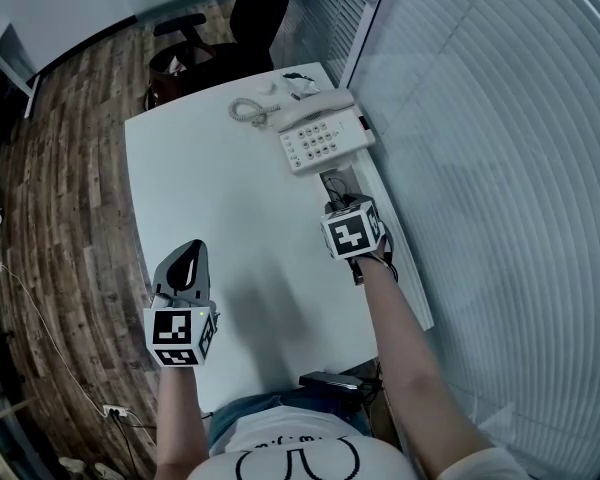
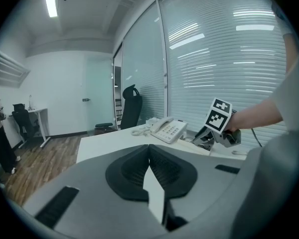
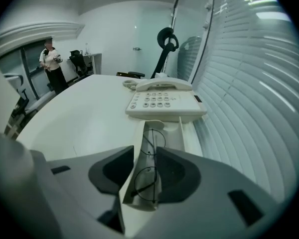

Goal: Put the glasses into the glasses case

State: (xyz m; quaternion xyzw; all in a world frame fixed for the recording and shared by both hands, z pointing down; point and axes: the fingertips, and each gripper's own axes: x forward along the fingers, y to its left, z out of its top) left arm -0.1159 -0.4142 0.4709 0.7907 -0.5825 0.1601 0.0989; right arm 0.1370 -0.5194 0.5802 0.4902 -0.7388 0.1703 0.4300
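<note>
the right hand-held gripper (image 3: pixel 145 152) is at the right edge of the white surface (image 1: pixel 220 208), just in front of the telephone (image 1: pixel 320 133). its jaws are set a narrow gap apart and grasp the glasses (image 3: pixel 148 169) between them, one jaw on each side of the thin dark wire frame. the glasses stand lengthwise in the gap, one lens near the jaw tips and the other deeper between the pads.

the glasses case (image 3: pixel 185 133) is white and open. it lies on the surface directly under the right hand-held gripper, with its far end close to the front edge of the telephone. the glasses are over the open case; whether they touch its floor cannot be told.

the left hand-held gripper (image 2: pixel 149 151) is clenched, its jaw tips together with nothing between them. it is held above the near left part of the surface, well apart from the case and from the right hand-held gripper.

the telephone's coiled cord (image 1: pixel 248 110) lies on the surface to the left of the telephone. a black office chair (image 1: pixel 255 13) stands at the far end of the surface. a wall of blinds (image 1: pixel 500 168) runs along the right side.
</note>
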